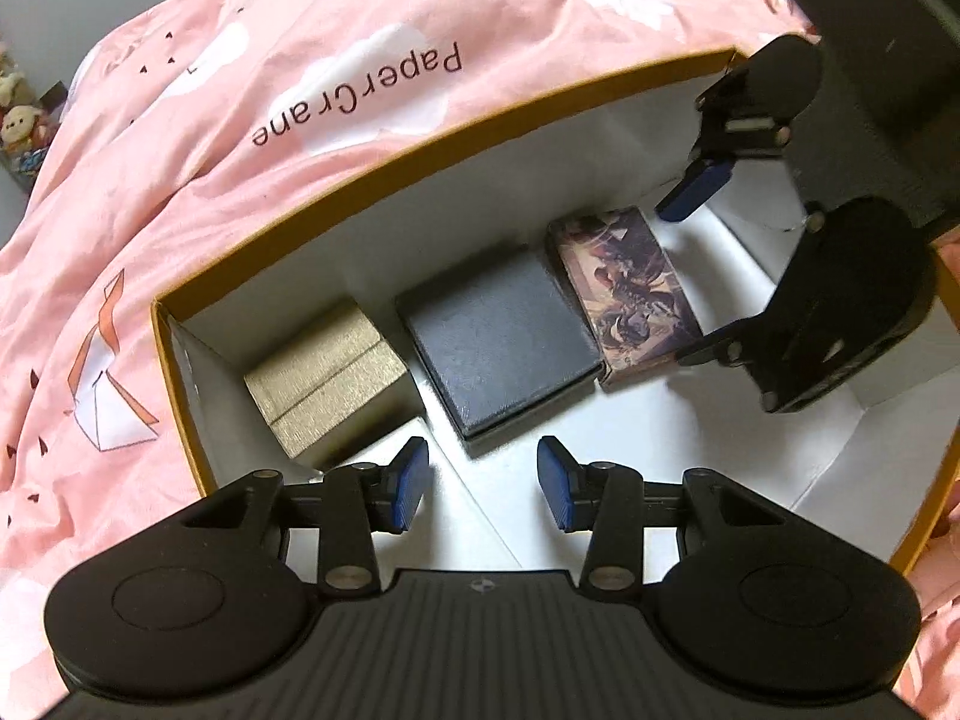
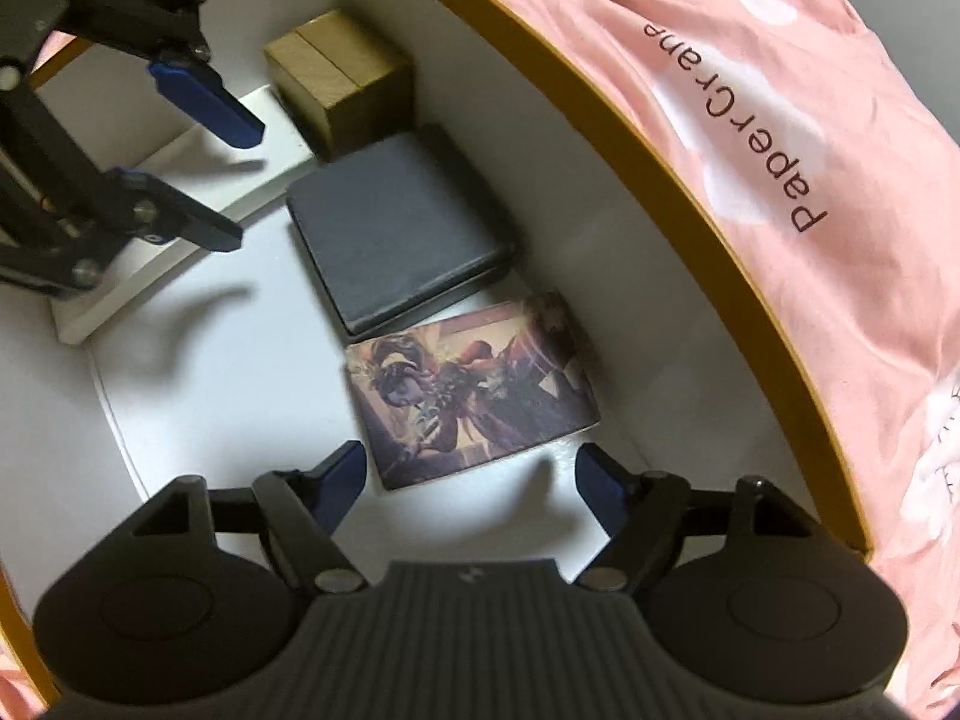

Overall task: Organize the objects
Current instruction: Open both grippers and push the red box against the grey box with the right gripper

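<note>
pink bedding (image 1: 372, 78) printed with white clouds, origami cranes and the words "paper crane", rumpled all around. at far left edge, 2 small plush toys (image 1: 15, 114) on a shelf, blurred.

You have one yellow-rimmed white carton (image 1: 420, 138) holding three small boxes: one gold box (image 1: 327, 378), one black box (image 1: 501, 336) and one picture-printed box (image 1: 627, 288). One pink bedsheet (image 1: 180, 150) lies around it, and you hold two grippers.
</note>
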Demonstrator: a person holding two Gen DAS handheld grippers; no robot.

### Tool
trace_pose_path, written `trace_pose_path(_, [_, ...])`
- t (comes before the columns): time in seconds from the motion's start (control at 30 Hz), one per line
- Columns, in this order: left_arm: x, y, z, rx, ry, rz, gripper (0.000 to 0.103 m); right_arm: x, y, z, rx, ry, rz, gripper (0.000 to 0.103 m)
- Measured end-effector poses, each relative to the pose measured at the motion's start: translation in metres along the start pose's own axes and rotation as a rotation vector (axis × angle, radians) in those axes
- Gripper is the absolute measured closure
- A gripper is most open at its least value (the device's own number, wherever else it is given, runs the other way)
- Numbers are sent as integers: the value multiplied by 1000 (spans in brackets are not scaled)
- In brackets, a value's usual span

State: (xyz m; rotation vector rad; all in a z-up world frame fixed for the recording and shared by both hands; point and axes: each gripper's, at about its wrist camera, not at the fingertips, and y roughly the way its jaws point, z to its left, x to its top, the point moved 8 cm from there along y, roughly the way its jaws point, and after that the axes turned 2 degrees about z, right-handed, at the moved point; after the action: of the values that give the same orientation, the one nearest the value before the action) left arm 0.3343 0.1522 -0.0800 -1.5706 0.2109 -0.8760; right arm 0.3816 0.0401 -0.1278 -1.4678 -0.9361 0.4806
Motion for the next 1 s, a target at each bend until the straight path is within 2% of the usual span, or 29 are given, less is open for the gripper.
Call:
trace_pose_path(0.13, [6, -2, -1, 3, 1, -20, 55, 8, 2, 15, -31, -128, -35, 31])
trace_pose_path(0.17, [6, -3, -1, -1, 4, -25, 55, 10, 2, 19, -34, -163, -44, 34])
trace_pose_path(0.3, [5, -4, 1, -5, 9, -34, 57, 18, 1, 32, -33, -253, -75, 44])
trace_pose_path(0.4, [4, -4, -1, -4, 16, -39, 58, 22, 2, 37, -45, -289, -62, 46])
trace_pose_path(0.43, [3, -5, -1, -8, 12, -43, 58, 22, 2, 36, -44, -284, -46, 46])
trace_pose_path(0.47, [3, -5, 0, -14, 10, -47, 58, 20, 2, 32, -41, -259, -23, 41])
trace_pose_path(0.5, [3, -5, 0, -20, 7, -53, 58, 19, 3, 26, -40, -216, 6, 28])
trace_pose_path(0.53, [3, -6, 0, -26, 5, -58, 58, 15, 3, 19, -26, -167, 25, 24])
trace_pose_path(0.67, [4, -4, 0, -41, 23, -66, 58, 4, 11, 0, 27, -33, 73, 24])
trace_pose_path(0.77, [5, -3, 0, -45, 34, -78, 58, 6, 18, 1, 26, -51, 54, 31])
trace_pose_path(0.9, [5, -4, 0, -55, 40, -98, 58, 8, 20, 17, 8, -166, 32, 46])
trace_pose_path(1.0, [4, -3, -1, -49, 60, -87, 58, 13, 18, 22, -4, -226, 36, 52])
